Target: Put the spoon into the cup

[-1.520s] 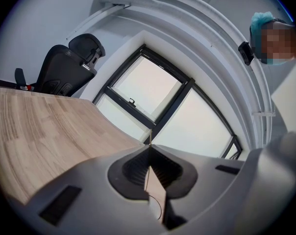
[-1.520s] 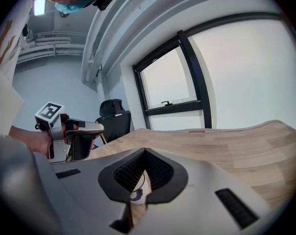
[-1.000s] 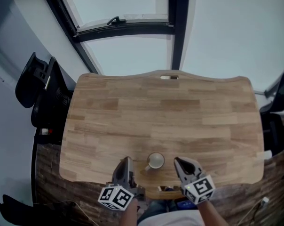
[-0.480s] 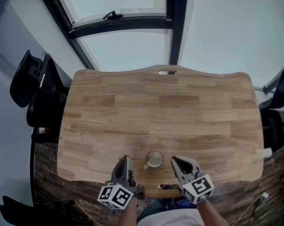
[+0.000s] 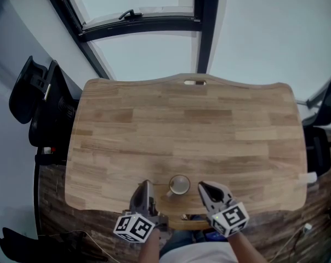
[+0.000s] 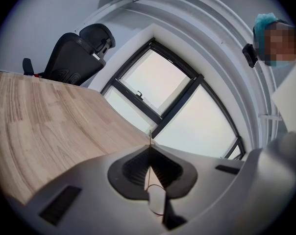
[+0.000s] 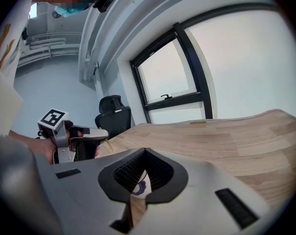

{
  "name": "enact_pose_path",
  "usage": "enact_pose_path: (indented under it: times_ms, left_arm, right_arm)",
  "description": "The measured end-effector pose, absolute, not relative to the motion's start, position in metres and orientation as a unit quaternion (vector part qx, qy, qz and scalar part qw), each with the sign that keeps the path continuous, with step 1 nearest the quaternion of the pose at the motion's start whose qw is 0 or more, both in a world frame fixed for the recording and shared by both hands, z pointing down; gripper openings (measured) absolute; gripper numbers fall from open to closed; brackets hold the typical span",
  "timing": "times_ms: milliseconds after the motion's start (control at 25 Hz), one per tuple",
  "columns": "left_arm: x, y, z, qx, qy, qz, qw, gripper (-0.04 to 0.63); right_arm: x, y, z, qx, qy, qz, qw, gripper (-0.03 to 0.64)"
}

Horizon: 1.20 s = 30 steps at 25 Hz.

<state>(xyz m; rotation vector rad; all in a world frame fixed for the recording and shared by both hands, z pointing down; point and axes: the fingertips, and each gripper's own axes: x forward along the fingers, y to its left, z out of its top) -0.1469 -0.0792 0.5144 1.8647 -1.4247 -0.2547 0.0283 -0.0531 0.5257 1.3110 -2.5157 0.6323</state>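
Tabletop wood fills the middle of the head view. A small pale cup stands upright near the table's bottom edge, its handle turned to the lower left. The left claw sits just left of the cup and the right claw just right of it, and neither touches it. What the left claw carries cannot be made out from up here.

In the left gripper view the jaws are pressed together on a thin, gold-coloured spoon, seen edge-on. A hair-fine tip pokes just past the fingertips at frame centre. A rounded outline, probably the bowl, lies lower in the frame, behind the pads. The spoon looks light, stiff and slick, so I judge it could swivel in so narrow a grip. A hold across the flat of the shaft, as here, seems right.

In the right gripper view the jaws meet tip to tip with nothing gripped. The hollow behind them shows a scrap of white with a purple mark, likely the cup. At the left of the frame a yellow sliver sticks out of the left claw's tip. The cup looks light enough to skid or tip if its rim is knocked.
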Motion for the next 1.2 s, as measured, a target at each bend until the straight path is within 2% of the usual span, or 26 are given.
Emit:
enact_pose_path:
  times_ms: [480,1200]
  left_arm:
    - [-0.146,-0.076,0.522,0.718,-0.581,-0.106,0.368,0.002]
    - [-0.134,-0.073,0.536,0.705,-0.598,-0.098,0.368,0.002]
  right_arm:
    - [0.025,-0.071,0.52,0.417,-0.882,0.201,0.09,-0.003]
    - [0.042,-0.078,0.531,0.396,-0.889,0.208,0.098,-0.003]
